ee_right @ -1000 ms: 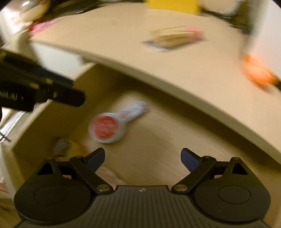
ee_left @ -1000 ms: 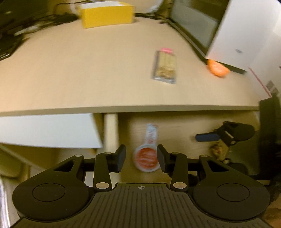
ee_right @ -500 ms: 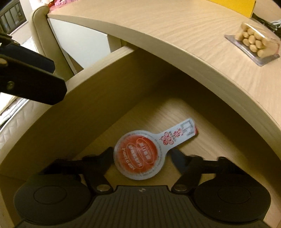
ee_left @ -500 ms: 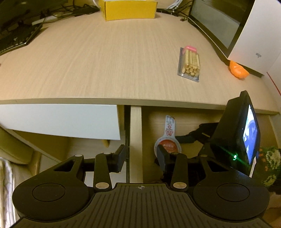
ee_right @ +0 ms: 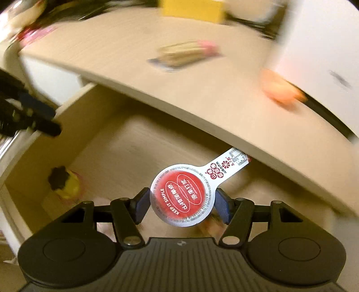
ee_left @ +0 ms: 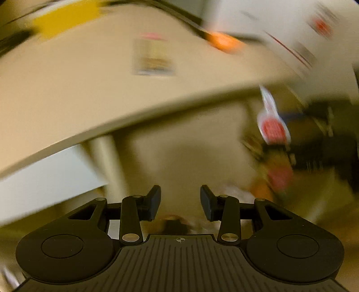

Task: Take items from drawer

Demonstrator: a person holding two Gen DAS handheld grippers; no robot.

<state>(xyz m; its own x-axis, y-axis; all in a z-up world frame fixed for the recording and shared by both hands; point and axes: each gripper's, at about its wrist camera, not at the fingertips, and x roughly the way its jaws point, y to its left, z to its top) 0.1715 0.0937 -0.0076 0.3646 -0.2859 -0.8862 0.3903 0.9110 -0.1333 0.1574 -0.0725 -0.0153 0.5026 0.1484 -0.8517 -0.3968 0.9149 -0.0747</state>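
My right gripper (ee_right: 182, 203) is shut on a round red-and-white sealed snack cup with a long tab (ee_right: 184, 197), held above the floor of the open wooden drawer (ee_right: 125, 152). The tab points up and right toward the desk edge. In the blurred left wrist view the same snack cup (ee_left: 272, 128) appears at the right, lifted near the desk edge. My left gripper (ee_left: 180, 202) is open and holds nothing, hovering over the drawer area. A yellow item with a dark top (ee_right: 65, 184) lies in the drawer's left corner.
The beige desk top (ee_right: 157, 74) overhangs the drawer. On it lie a clear pack of biscuit sticks (ee_right: 186, 55), an orange piece (ee_right: 280, 89) and a yellow box (ee_right: 193, 9). A white panel (ee_right: 314, 45) stands at the right. The other gripper (ee_right: 24, 112) shows at the left.
My right gripper has shut on the snack cup and lifted it off the drawer floor. The left gripper has swung left; its view is now blurred.
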